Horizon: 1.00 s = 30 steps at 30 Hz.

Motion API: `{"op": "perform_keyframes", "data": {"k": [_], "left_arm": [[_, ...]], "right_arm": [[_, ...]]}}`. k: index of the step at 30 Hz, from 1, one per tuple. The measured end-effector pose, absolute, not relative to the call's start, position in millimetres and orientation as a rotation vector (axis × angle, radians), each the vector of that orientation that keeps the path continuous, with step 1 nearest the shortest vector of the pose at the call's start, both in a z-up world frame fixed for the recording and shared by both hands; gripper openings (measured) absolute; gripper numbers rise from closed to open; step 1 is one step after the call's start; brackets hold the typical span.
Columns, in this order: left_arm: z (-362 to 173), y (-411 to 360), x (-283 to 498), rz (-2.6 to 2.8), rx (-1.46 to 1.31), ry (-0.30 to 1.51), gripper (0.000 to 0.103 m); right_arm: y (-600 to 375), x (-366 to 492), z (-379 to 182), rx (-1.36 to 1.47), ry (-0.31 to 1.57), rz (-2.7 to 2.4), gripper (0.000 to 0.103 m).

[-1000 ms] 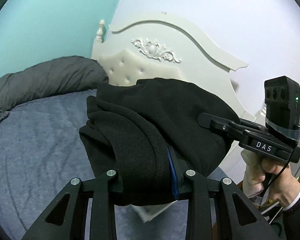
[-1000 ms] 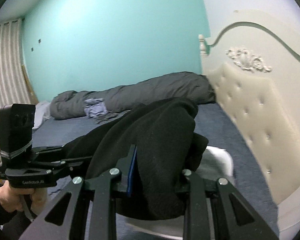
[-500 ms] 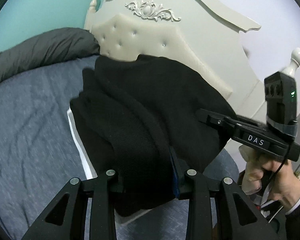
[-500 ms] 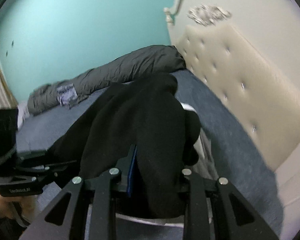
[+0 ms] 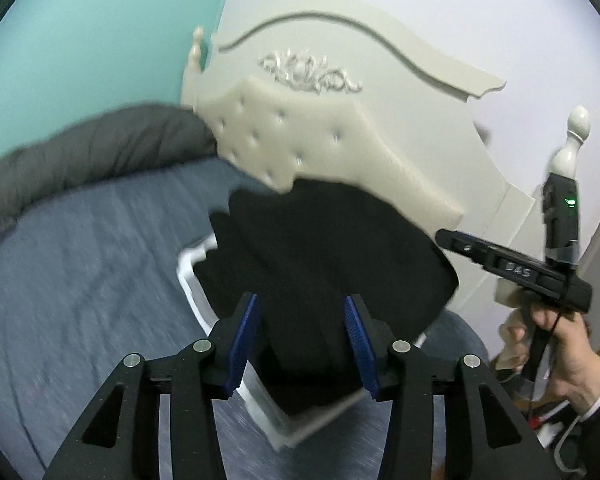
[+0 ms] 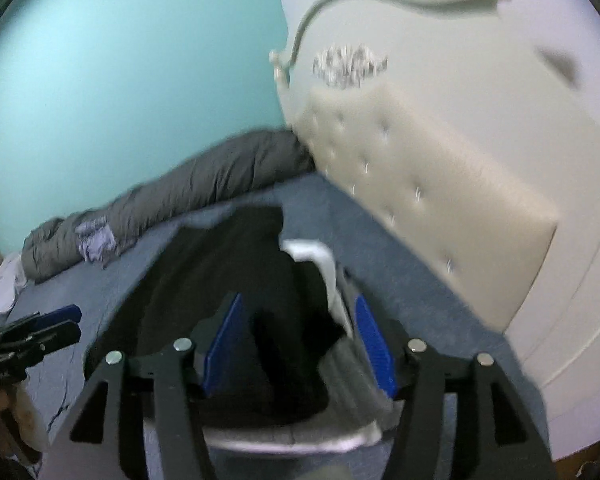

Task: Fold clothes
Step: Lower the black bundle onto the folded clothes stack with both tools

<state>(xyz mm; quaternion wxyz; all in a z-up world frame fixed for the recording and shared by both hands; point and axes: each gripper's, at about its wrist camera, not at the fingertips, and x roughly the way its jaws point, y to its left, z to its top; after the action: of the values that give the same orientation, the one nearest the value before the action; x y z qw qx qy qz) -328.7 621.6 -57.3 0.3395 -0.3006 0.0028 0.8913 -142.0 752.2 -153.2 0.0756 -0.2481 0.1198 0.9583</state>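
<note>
Both grippers have let go since half a second ago: the black garment (image 5: 324, 264), then pinched between each pair of fingers, now lies folded on top of a white folded item (image 5: 192, 280) on the blue-grey bed sheet (image 5: 80, 272), close to the cream tufted headboard (image 5: 340, 148). On the left gripper (image 5: 300, 344) the fingers are spread wide, blue pads (image 5: 242, 344) bare on both sides, with the near edge of the black cloth seen between them but not clamped. On the right gripper (image 6: 296, 344) the fingers are likewise spread, blue pads (image 6: 376, 344) exposed, and the garment's dark folds lie in the gap between them without being squeezed; whether the pads touch the cloth cannot be told through the motion blur. White fabric shows as a rim along the left and near edges of the black pile in the left wrist view, and at its right and near edges in the right wrist view. A rolled grey duvet (image 6: 188, 192) lies along the far side of the bed against the teal wall (image 6: 120, 80), with a small pale lilac cloth (image 6: 96, 240) resting on it. A person's hand (image 5: 560, 352) grips the handle of the right gripper at the right edge of the left wrist view.
</note>
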Motion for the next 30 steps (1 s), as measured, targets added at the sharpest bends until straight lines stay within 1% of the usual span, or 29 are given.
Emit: {"op": "perform_keyframes", "data": {"k": [2, 3, 4, 5, 6, 7, 8, 9, 12, 13, 16, 21, 24, 28, 29, 30], "left_arm": [[-51.6, 630.3, -336.9, 2.314, -0.765, 0.052, 0.049], [-51.9, 635.6, -339.9, 2.310, -0.768, 0.080, 0.049], [-54.3, 641.7, -342.2, 2.304, -0.777, 0.111, 0.049], [-56.6, 647.7, -344.5, 2.298, -0.785, 0.142, 0.049], [-58.9, 653.7, -346.7, 2.292, -0.794, 0.173, 0.049], [-61.2, 659.7, -349.0, 2.285, -0.803, 0.204, 0.049], [-64.8, 661.6, -348.0, 2.286, -0.816, 0.225, 0.049], [-71.2, 662.4, -350.6, 2.290, -0.833, 0.236, 0.049], [-96.5, 659.2, -359.7, 2.296, -0.886, 0.245, 0.049], [-103.8, 656.7, -360.9, 2.297, -0.896, 0.242, 0.049], [-116.2, 651.1, -362.8, 2.279, -0.894, 0.212, 0.049], [-121.5, 652.4, -368.3, 2.256, -0.903, 0.168, 0.049], [-118.9, 652.6, -368.5, 2.250, -0.906, 0.155, 0.049], [-106.6, 649.5, -359.6, 2.261, -0.869, 0.148, 0.049], [-102.5, 648.4, -355.7, 2.266, -0.849, 0.152, 0.048], [-98.4, 647.4, -351.8, 2.270, -0.829, 0.156, 0.048]], "right_arm": [[745.3, -143.2, -142.3, -0.692, 0.364, 2.922, 0.059], [741.0, -145.9, -138.3, -0.677, 0.384, 2.957, 0.056], [736.7, -149.7, -136.2, -0.678, 0.391, 2.984, 0.042], [732.3, -154.5, -135.6, -0.693, 0.388, 3.007, 0.033], [727.0, -160.6, -136.3, -0.724, 0.369, 3.015, 0.031], [721.4, -168.4, -140.1, -0.778, 0.342, 3.008, 0.022], [719.0, -176.0, -146.1, -0.832, 0.327, 2.987, 0.017], [718.8, -183.2, -152.8, -0.880, 0.322, 2.959, 0.016], [731.5, -194.8, -174.4, -0.946, 0.436, 2.885, 0.008], [737.4, -196.3, -181.9, -0.958, 0.483, 2.865, 0.000], [754.5, -196.6, -204.8, -0.982, 0.598, 2.816, 0.000], [756.0, -193.9, -218.5, -0.992, 0.568, 2.789, 0.000], [759.9, -187.5, -214.7, -0.977, 0.593, 2.788, 0.000], [755.4, -168.5, -195.6, -0.864, 0.620, 2.803, 0.000], [751.6, -162.4, -189.3, -0.829, 0.593, 2.814, 0.003], [746.1, -154.0, -183.0, -0.796, 0.557, 2.840, 0.003]]}}
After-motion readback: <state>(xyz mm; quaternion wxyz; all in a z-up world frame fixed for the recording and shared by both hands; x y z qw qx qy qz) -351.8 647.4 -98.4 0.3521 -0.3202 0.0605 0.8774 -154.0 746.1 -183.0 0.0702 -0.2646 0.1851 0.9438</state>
